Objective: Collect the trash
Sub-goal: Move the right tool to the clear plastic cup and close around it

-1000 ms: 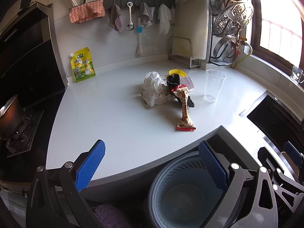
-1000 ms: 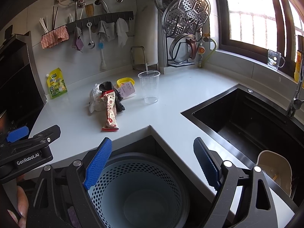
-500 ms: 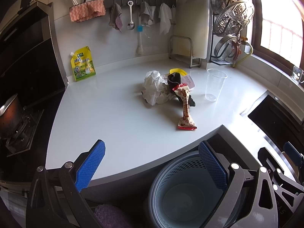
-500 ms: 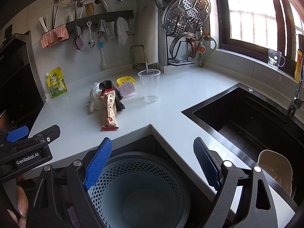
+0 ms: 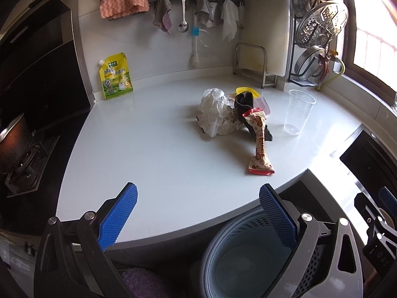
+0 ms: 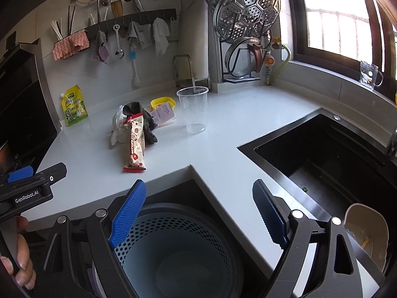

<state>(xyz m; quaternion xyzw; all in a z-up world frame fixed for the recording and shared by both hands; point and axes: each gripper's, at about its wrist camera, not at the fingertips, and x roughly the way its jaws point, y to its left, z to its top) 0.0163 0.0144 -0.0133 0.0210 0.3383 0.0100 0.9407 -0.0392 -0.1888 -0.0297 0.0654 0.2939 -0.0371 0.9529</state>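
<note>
My left claw (image 5: 198, 213) and right claw (image 6: 198, 211) gape wide, empty, poised over the bin (image 6: 173, 248); wrapper (image 6: 135, 146) ahead, likely first pick.

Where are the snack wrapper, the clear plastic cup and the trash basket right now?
snack wrapper (image 5: 259, 141), left wrist view, middle of its twisted length.
clear plastic cup (image 6: 194, 110), right wrist view, middle of its side wall.
trash basket (image 6: 188, 226), right wrist view, perforated inner wall below the rim.

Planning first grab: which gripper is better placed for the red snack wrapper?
Probably left. The left gripper is open over the counter, facing the red snack wrapper; the right gripper, also open, hovers above the bin.
</note>
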